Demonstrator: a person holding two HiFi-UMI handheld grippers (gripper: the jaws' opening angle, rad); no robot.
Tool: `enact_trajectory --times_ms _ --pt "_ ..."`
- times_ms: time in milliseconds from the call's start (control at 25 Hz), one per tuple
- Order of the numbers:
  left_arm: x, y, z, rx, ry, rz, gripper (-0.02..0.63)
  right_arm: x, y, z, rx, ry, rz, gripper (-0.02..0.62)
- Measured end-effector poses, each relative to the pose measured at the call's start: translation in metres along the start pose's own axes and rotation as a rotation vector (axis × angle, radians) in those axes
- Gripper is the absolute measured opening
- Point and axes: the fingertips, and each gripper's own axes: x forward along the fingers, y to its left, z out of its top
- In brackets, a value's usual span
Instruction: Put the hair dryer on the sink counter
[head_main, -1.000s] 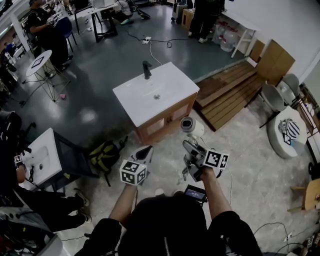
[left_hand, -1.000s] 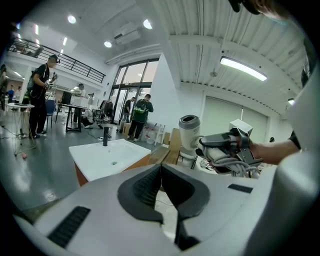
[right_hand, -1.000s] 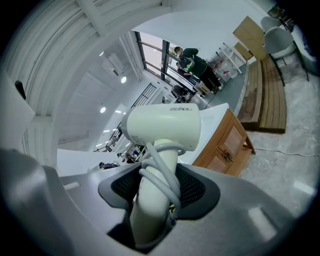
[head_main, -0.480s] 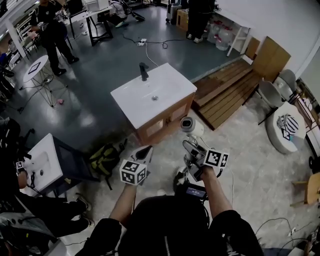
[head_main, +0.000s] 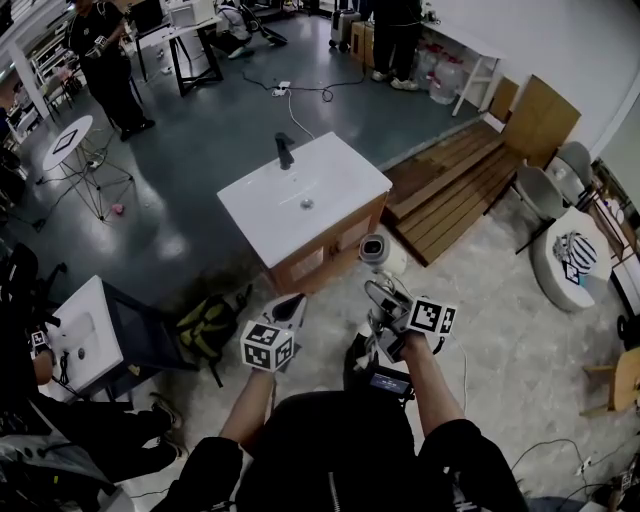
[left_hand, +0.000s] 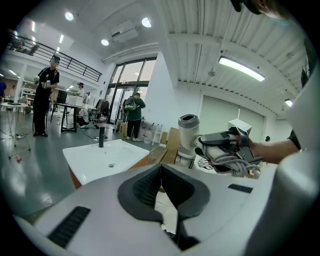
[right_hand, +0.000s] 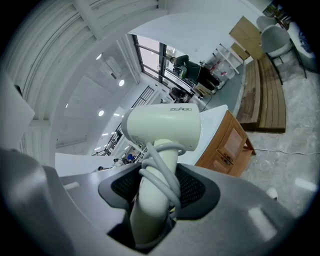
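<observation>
Although the head view has drifted only slightly over the last second, the glossy white rectangular sink counter (head_main: 340, 195) now sits a little lower in frame. The cream plastic hair dryer (head_main: 375, 250) stays aloft in the right gripper (head_main: 388, 298), well short of that counter, so placement is judged not yet begun. The left gripper view shows the left gripper (left_hand: 161, 169) with ribbed dark pads pressed together on nothing, and the right gripper view shows the other gripper's jaws pinching the dryer's smooth round handle, grey cable (right_hand: 161, 172) looped about it.

White hair dryer (right_hand: 161, 127), cord (right_hand: 160, 176) wound round handle, held near white sink counter (head_main: 345, 170).
</observation>
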Motion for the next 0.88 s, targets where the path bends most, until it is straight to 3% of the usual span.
enact_trajectory --times_ms 400,880 --pt "0.035 0.025 0.005 -0.019 0.01 0.009 0.012 0.026 -0.026 0.024 0.019 0.013 -0.009 0.202" --pt "0.094 0.072 0.031 -0.058 0.018 0.072 0.012 0.086 -0.057 0.083 0.023 0.072 0.019 0.202"
